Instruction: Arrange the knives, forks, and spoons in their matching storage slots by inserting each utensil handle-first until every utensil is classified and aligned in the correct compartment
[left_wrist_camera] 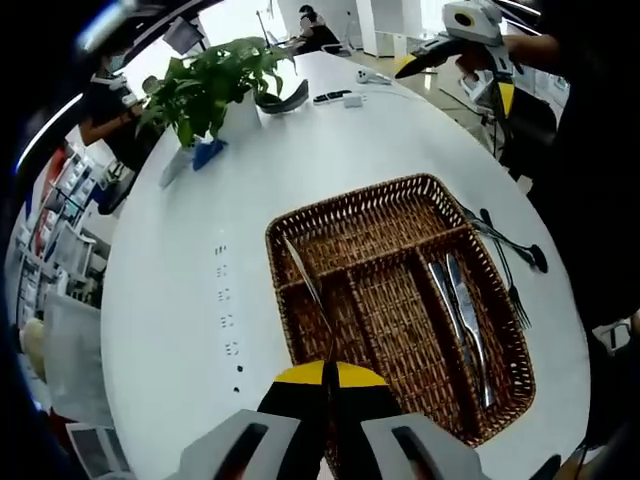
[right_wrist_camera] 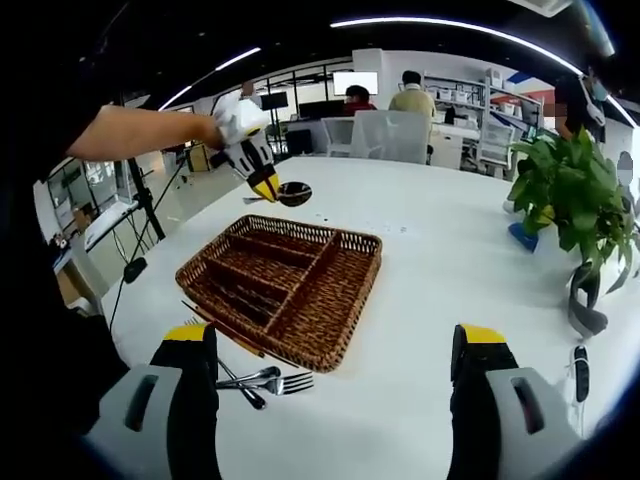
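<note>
A wicker basket (left_wrist_camera: 352,199) (right_wrist_camera: 366,262) with long compartments lies on the white table. My left gripper (left_wrist_camera: 325,378) is shut on a knife (left_wrist_camera: 304,278) whose blade reaches out over the basket's left compartment. Two knives (left_wrist_camera: 458,305) lie in a right-hand slot. Forks and a spoon (left_wrist_camera: 508,248) (right_wrist_camera: 262,381) rest on the table just outside the basket. In the right gripper view the left gripper (right_wrist_camera: 264,186) hovers above the basket's far end, held by a person's arm. My right gripper (right_wrist_camera: 335,345) stands open, jaws wide apart, near the basket's near corner; it also shows high up (left_wrist_camera: 470,24).
A potted plant (left_wrist_camera: 214,84) (right_wrist_camera: 571,190) stands on the table beyond the basket. A dark bowl-like object (right_wrist_camera: 293,192) and small devices (left_wrist_camera: 331,97) lie at the far end. People sit at desks behind. The table edge (left_wrist_camera: 560,300) curves close to the loose utensils.
</note>
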